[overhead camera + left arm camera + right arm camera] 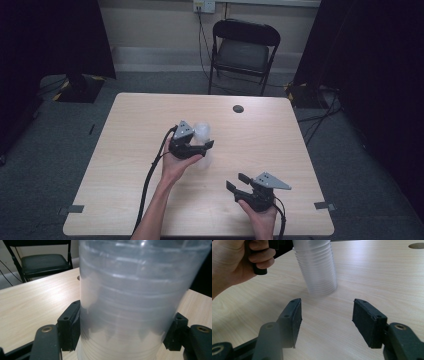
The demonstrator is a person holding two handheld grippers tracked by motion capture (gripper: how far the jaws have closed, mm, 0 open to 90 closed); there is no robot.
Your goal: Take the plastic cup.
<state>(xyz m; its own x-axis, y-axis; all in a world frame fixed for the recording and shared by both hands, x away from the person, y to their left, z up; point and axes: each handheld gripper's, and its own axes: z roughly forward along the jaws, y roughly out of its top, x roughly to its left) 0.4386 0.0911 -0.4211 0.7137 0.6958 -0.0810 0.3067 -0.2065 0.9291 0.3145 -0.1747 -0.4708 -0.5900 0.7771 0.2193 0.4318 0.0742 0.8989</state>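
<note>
A stack of clear plastic cups (202, 131) stands upright over the middle of the wooden table (140, 120). My left gripper (204, 140) is shut on it. In the left gripper view both pads (71, 327) press the sides of the stack (135, 302). In the right gripper view the stack (318, 267) hangs from the left hand (232, 262). Its blurred lower end is close to the tabletop, and I cannot tell whether it touches. My right gripper (238, 182) rests near the front right of the table. It (327, 320) is open, nothing is between its jaws, and it points toward the stack.
A round dark hole (238, 108) sits in the tabletop near the far edge. A black folding chair (243, 50) stands beyond the table. Black cables trail from both grippers toward the front edge. Dark curtains flank the room.
</note>
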